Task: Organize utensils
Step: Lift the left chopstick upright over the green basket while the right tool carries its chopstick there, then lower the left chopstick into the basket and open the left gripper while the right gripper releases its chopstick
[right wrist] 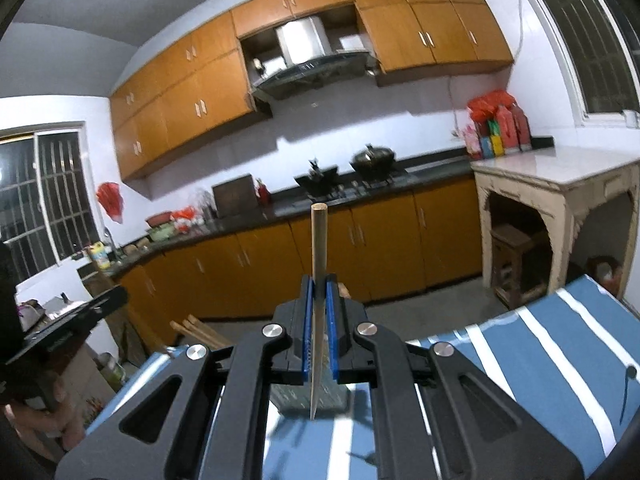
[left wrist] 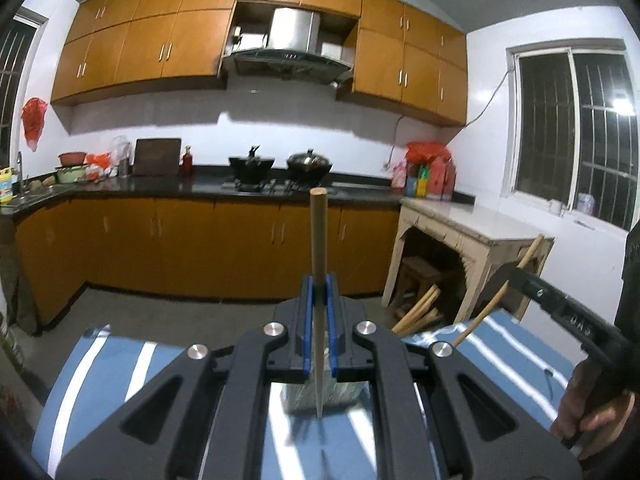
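In the left wrist view my left gripper (left wrist: 319,284) is shut on a wooden chopstick (left wrist: 319,240). The stick stands upright, its pointed end hanging over a grey holder (left wrist: 344,396) on the blue striped tablecloth (left wrist: 112,368). In the right wrist view my right gripper (right wrist: 319,284) is shut on a second wooden chopstick (right wrist: 319,240), also upright, tip above the grey perforated holder (right wrist: 288,398). The right gripper (left wrist: 508,276) shows at the right edge of the left view with its chopstick (left wrist: 488,308) slanting through it. The left gripper (right wrist: 80,312) shows at the left edge of the right view.
The striped tablecloth (right wrist: 560,344) covers the table below both grippers. A thin dark utensil (right wrist: 627,392) lies on it at the right. Beyond are orange cabinets (left wrist: 180,240), a stove with two woks (left wrist: 280,168), and a white side table (left wrist: 472,220) with wooden sticks (left wrist: 416,312) under it.
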Tool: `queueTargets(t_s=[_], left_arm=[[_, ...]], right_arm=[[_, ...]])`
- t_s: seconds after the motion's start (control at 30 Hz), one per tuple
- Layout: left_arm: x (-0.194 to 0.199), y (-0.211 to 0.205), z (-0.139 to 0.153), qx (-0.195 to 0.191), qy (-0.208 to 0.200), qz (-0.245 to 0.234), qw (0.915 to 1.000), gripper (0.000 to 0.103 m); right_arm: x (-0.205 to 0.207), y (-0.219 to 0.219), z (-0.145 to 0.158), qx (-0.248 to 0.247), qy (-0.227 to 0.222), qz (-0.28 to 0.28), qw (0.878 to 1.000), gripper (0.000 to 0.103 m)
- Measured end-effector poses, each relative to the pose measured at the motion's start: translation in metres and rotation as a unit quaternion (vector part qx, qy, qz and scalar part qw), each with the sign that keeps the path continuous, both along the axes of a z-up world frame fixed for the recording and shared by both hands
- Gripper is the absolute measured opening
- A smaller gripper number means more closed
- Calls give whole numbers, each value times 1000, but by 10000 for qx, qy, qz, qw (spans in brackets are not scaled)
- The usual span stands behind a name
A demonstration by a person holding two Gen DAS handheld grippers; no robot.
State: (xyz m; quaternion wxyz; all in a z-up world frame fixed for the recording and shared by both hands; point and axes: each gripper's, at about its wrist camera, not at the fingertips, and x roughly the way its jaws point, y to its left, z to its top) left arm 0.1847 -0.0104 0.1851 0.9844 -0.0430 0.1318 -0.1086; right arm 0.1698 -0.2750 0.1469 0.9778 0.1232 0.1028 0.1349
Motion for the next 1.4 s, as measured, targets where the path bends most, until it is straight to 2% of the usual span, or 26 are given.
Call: queueTargets(t_s=[0.23,0.5,0.8,1.1,1.4], left_arm=[[24,-15,28,-72,-405,171,9990,7],[62,-12,18,-242,-386,481,9978,7],[99,-14,-4,-134,-139,550,9983,7],[115,-20,-28,-69,139,498,9986,7],[120,-18,-38,-3,309,422,9986,8]], right_arm=[[18,17,29,8,-430,100,9990,7],[50,35,19,-96,-562,10,9984,8],[82,33,-19,-44,-177,-99,9998,7],[93,41,-32,-264,-89,-66,9996,8],[97,46,-39,-271,140,86,9995,8]])
